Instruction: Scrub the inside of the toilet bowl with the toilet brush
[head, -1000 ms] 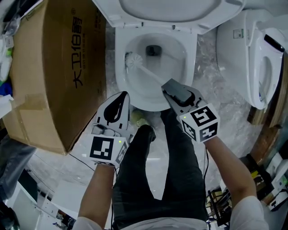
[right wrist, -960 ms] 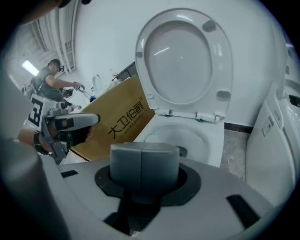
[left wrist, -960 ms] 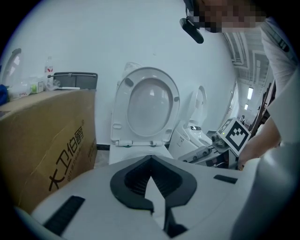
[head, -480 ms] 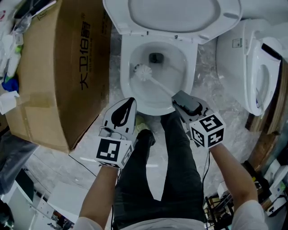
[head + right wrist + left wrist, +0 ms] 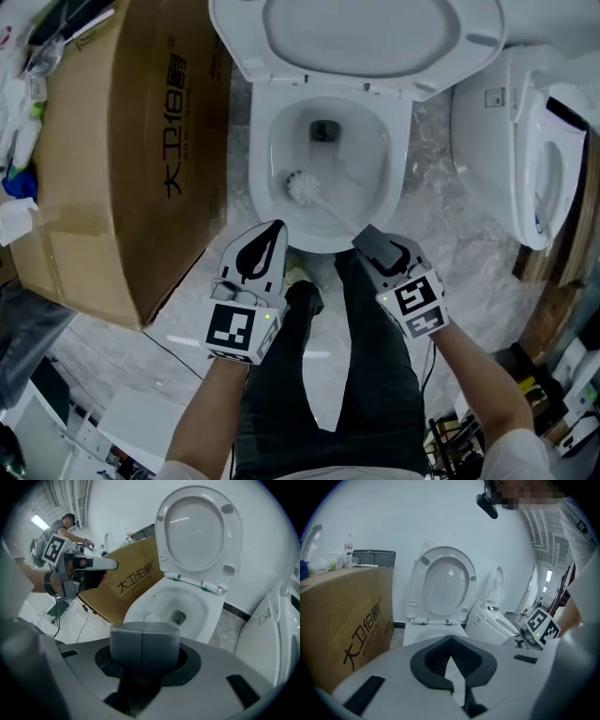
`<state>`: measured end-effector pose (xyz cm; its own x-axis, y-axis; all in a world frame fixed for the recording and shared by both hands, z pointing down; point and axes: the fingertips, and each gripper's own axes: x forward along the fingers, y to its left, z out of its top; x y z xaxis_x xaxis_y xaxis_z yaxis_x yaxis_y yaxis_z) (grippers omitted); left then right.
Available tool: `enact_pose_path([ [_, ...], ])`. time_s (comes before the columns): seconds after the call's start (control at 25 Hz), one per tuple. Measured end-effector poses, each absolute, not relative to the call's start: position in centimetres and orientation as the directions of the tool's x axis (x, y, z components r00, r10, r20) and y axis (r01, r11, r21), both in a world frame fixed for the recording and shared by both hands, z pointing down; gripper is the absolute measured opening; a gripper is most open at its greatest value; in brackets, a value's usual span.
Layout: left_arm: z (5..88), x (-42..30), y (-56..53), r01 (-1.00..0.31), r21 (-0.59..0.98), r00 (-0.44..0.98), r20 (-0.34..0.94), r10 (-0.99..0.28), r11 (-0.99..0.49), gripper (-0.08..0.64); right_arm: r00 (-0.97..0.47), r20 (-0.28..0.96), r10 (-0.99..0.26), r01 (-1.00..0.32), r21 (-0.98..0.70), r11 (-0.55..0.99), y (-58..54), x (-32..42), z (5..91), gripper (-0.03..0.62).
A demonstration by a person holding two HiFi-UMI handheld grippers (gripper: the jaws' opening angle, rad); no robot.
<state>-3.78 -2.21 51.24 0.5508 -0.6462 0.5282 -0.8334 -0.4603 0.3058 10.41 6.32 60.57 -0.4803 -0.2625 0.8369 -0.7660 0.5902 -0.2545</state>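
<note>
The head view was dim and flat, the white toilet bowl (image 5: 375, 187) its brightest patch, with soft shadow beside the cardboard box (image 5: 122, 159). Both gripper views bowed hard toward dark edges. A ceiling strip light (image 5: 40, 522) glared in the right gripper view, and the nearest housing looked perhaps slightly soft.

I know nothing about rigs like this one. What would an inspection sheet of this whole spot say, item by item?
Surface: marbled floor, glossy.
Job's things: toilet bowl with its lid raised; toilet brush with its head inside the bowl, near the left wall.
Clutter: large cardboard box beside the bowl; small oddments left of the box, too small to name.
Grippers: right gripper, fingers shut on the toilet brush's handle; left gripper, fingers shut and empty, clear of the bowl.
Cables: thin dark cable on the floor below the box.
Surroundings: second toilet to the right.
</note>
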Motion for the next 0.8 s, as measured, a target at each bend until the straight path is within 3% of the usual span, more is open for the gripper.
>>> enact_pose_path([
  [0.8,55.8,-4.6,-1.4,-0.844,0.306,0.536,0.538,-0.651,-0.441,0.008,-0.410,0.801,-0.436,-0.669,0.061,0.741,0.1,8.7,65.6,0.158],
])
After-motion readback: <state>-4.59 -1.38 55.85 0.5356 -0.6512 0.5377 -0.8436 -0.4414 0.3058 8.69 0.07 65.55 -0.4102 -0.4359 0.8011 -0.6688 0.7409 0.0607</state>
